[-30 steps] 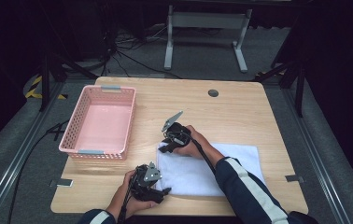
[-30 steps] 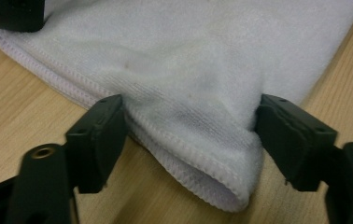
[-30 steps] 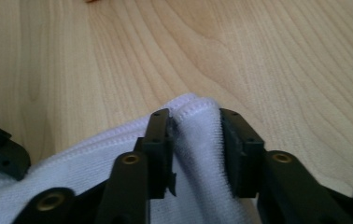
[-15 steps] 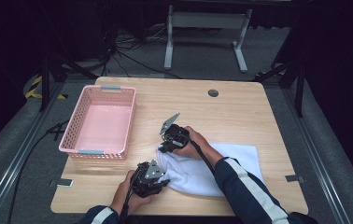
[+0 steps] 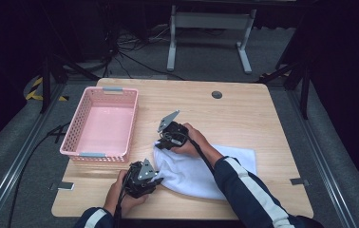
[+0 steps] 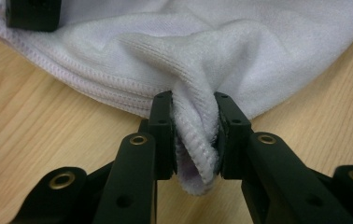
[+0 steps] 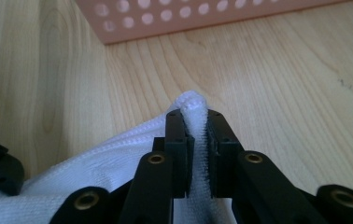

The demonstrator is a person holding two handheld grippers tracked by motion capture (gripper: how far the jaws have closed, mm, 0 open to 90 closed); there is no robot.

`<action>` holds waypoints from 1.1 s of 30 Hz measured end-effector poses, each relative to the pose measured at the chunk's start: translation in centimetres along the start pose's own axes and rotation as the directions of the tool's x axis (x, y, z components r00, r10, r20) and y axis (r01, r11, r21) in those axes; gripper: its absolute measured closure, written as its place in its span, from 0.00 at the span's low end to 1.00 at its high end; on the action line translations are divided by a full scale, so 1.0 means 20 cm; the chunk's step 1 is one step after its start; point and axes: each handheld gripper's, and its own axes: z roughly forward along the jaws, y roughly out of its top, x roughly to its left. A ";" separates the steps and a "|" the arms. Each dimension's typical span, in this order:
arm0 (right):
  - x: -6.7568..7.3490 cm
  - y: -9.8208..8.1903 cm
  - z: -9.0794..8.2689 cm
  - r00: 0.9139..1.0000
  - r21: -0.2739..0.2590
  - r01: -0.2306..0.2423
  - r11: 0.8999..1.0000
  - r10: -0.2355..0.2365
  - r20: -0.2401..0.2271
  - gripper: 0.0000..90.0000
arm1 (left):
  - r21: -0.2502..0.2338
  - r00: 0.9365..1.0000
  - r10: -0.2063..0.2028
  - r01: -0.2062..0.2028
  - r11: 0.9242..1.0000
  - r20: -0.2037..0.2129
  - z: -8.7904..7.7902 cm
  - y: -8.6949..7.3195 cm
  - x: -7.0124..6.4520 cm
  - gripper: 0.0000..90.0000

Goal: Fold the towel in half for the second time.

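Note:
A white towel (image 5: 206, 171) lies on the wooden table (image 5: 244, 114), its left side bunched up. My left gripper (image 5: 156, 180) is at the towel's near left corner. In the left gripper view its jaws (image 6: 194, 105) have just been closing and now pinch a fold of towel (image 6: 240, 51). My right gripper (image 5: 161, 145) is at the far left corner. Its jaws (image 7: 196, 116) have also just been closing and clamp the hemmed edge of the towel (image 7: 95, 172), which pokes up between the pads.
A pink perforated basket (image 5: 99, 154) stands on the left of the table, close beyond the right gripper, its wall (image 7: 188, 18) in the right gripper view. A round hole (image 5: 217, 94) sits near the table's far edge. Bare wood stretches to the right and far side.
Both pairs of jaws have shut on the towel's left corners. The towel's left side, flat a second ago, is now gathered and raised between the two grippers.

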 end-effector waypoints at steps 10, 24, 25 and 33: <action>0.01 0.07 -0.08 0.999 -0.077 0.025 0.997 -0.023 0.026 0.91 | -0.058 0.999 0.015 -0.017 0.998 -0.047 -0.09 0.03 0.02 0.81; -0.01 0.00 -0.44 0.998 -0.172 0.043 0.984 -0.034 0.055 0.91 | -0.083 0.985 0.166 -0.170 0.982 -0.051 -0.11 0.26 -0.07 0.80; -0.01 -0.01 -0.46 0.998 -0.176 0.045 0.983 -0.036 0.055 0.91 | -0.079 0.981 0.185 -0.188 0.979 -0.051 -0.10 0.28 -0.09 0.80; 0.00 -0.16 -0.65 0.998 -0.233 0.037 0.972 -0.025 0.056 0.91 | -0.074 0.960 0.279 -0.281 0.957 -0.030 -0.03 0.43 -0.20 0.80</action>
